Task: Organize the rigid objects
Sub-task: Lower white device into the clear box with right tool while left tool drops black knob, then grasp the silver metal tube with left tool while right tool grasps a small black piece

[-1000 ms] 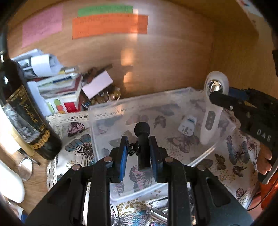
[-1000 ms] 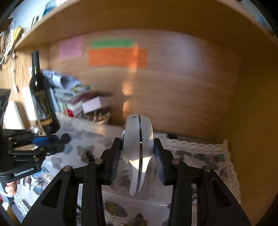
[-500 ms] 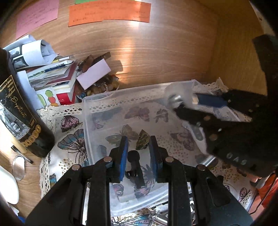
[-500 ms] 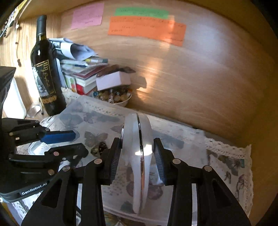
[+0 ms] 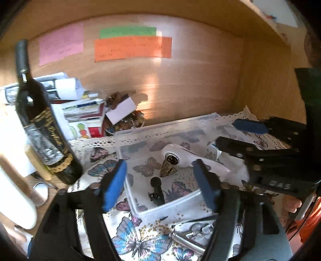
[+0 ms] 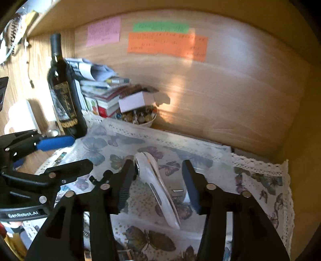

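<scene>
Left tongs: black arms, blue rectangular pads, silver rivets; white "GenRobot.AI" lettering at lower left of the right wrist view. Right tongs: black arms, one ribbed black pad, one blue pad, silver rivets.

a wooden back wall carried pink, green and orange paper notes, with a patch of sunlight on it and a shelf overhead.
</scene>
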A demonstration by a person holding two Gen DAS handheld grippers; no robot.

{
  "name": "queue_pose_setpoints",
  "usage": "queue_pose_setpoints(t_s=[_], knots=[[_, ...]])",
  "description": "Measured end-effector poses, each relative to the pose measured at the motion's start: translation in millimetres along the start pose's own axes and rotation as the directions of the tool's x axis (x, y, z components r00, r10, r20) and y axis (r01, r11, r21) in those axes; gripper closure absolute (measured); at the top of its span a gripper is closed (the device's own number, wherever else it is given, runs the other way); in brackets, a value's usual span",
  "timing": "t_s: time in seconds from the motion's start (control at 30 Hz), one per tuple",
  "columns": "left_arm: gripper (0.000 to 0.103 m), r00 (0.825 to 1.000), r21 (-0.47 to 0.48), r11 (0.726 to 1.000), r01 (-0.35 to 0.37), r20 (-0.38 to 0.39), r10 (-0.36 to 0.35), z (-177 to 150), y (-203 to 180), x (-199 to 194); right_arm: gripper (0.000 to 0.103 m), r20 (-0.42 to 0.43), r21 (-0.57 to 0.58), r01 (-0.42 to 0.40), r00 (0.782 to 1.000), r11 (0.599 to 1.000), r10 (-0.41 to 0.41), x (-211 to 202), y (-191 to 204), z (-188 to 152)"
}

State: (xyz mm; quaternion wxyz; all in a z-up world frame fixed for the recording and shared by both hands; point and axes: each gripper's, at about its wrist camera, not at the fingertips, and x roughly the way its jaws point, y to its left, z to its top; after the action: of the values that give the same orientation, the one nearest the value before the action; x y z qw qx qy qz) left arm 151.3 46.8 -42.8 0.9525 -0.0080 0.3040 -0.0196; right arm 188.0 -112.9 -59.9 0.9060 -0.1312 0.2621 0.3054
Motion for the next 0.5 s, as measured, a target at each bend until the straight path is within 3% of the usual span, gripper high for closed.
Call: queue_pose_setpoints(t_s=[0.1, 0.2, 0.5], knots=[[0.015, 1.000, -0.005, 1.000, -0.017, 0.007, 0.017, -8.0, 0.8, -12.2, 0.039, 0.039, -0.002, 0.009, 0.999, 1.000, -0.009, -20.7, -1.5, -8.2], [0.009, 1.000, -0.014, 1.000, -0.025, -0.003, 0.025, -19.0, 0.4, -18.2, 0.032, 0.057, -0.009, 0.015, 0.998, 1.000, -0.014, -37.0, -2.3, -20.3], [0.008, 0.987, -0.011, 1.000, -0.013, -0.158, 0.011, -66.5, -13.4, 0.9, 0.025, 0.013, -0.011, 0.025, 1.000, 1.000, -0.025, -47.7, -2.5, -66.2]])
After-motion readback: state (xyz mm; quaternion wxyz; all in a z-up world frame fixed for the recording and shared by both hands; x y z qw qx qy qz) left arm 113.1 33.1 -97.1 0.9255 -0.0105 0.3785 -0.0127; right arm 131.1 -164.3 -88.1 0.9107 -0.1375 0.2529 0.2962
